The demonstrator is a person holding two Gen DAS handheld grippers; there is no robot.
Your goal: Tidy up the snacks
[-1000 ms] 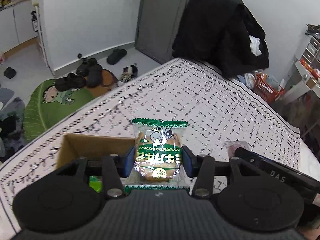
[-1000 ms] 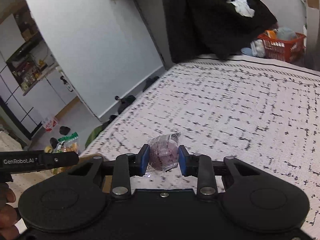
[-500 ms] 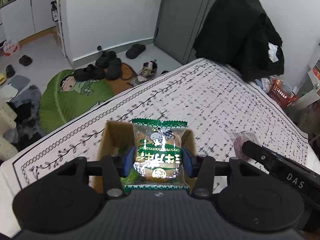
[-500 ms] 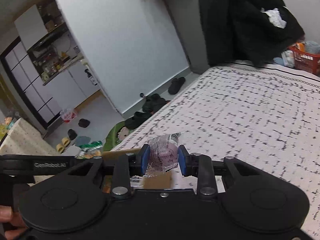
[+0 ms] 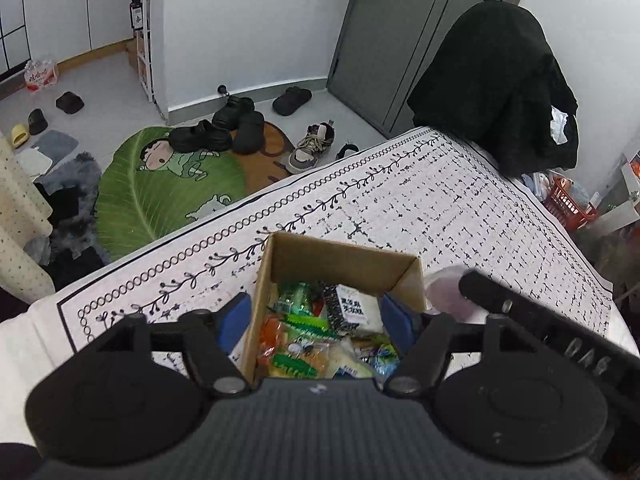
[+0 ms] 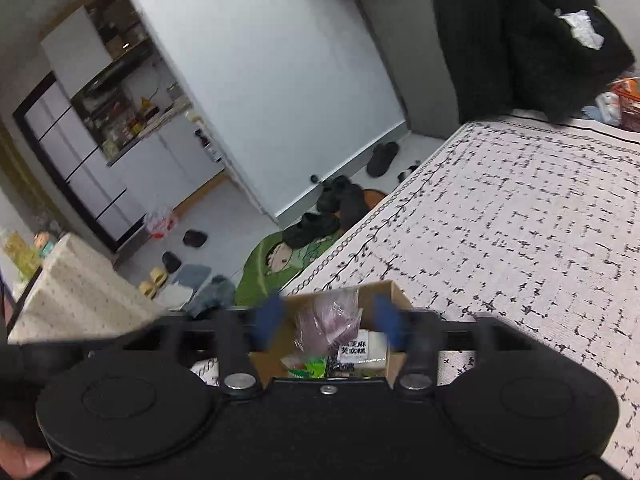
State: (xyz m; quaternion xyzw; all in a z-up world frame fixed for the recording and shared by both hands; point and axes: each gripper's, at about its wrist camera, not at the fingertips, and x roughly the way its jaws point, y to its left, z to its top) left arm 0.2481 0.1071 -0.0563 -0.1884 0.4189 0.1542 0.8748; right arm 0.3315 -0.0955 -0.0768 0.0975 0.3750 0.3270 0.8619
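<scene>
A brown cardboard box (image 5: 340, 258) sits on the patterned white cloth (image 5: 400, 208) and holds several packaged snacks (image 5: 316, 340). My left gripper (image 5: 314, 318) is open and empty, held above the box. My right gripper (image 6: 326, 320) is open over the same box (image 6: 380, 292); a clear packet with a purple snack (image 6: 324, 324) sits loose between its spread, blurred fingers, apart from both pads. That purple packet (image 5: 446, 294) also shows at the box's right wall in the left wrist view, beside the right gripper's black body (image 5: 540, 322).
The cloth's edge (image 5: 168, 284) runs along the left. Beyond it lie a green leaf mat (image 5: 160, 192) and several shoes (image 5: 224, 128). Black clothes (image 5: 500, 88) hang at the far end. A red basket (image 5: 568, 200) stands at the right.
Both grippers opened. The green packet left my left gripper and lies in the box. The purple packet came free of the right pads. Both grippers moved over the box.
</scene>
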